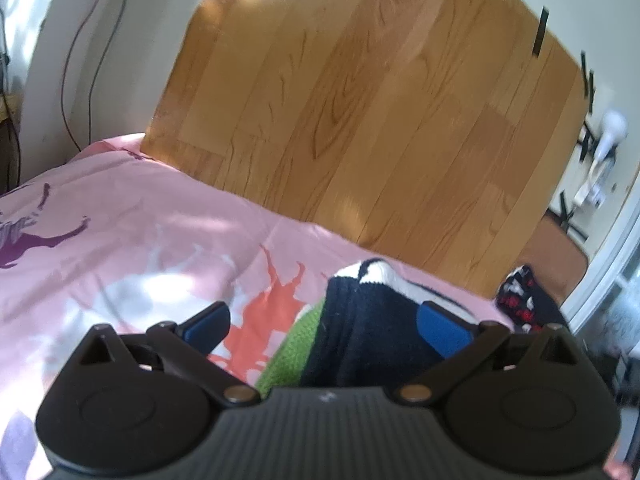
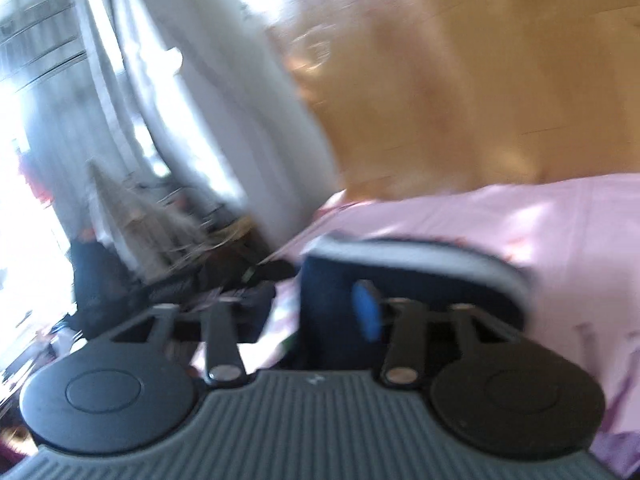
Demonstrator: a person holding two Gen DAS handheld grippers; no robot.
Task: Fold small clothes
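Pink sheet (image 1: 140, 220) with animal shapes lies under your left gripper (image 1: 324, 322), whose tongs stand wide apart over the dark knit cloth (image 1: 360, 320); only here do you see its green edge. It runs away from you. Your right gripper (image 2: 312, 312) view is blurry, so its tongs' state I cannot tell.

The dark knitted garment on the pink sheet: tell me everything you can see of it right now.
The knitted garment is small, of thick black or navy yarn with a white band at its far end and a green part at its near left. It lies bunched on the pink sheet, near the edge by the wooden floor. The left tongs stand open around it; whether the pads touch it is unclear. The right wrist view is blurred.
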